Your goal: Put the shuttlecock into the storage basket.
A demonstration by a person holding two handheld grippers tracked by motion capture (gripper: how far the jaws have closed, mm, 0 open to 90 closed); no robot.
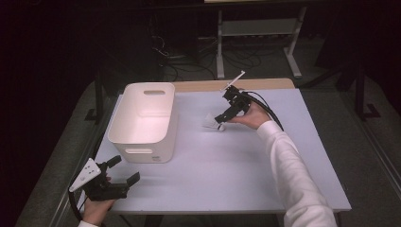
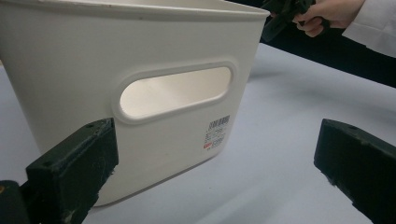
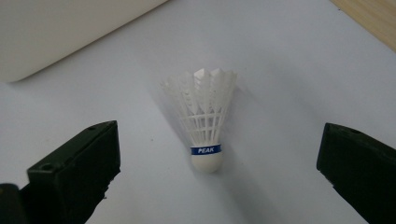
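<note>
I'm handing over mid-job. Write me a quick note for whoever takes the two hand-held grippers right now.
Right hand-held gripper: jaws open, nothing held, poised at the shuttlecock.
Left hand-held gripper: jaws open, empty, at the table's near left corner, facing the white bin.
Shuttlecock: lying on the table right of the bin, cork end toward the right gripper, feathers away, centred between its jaws.
Done: nothing visible inside the bin as far as the high view shows.
Left: probably close on the shuttlecock at the cork end, lift it, and carry it to the bin.
</note>
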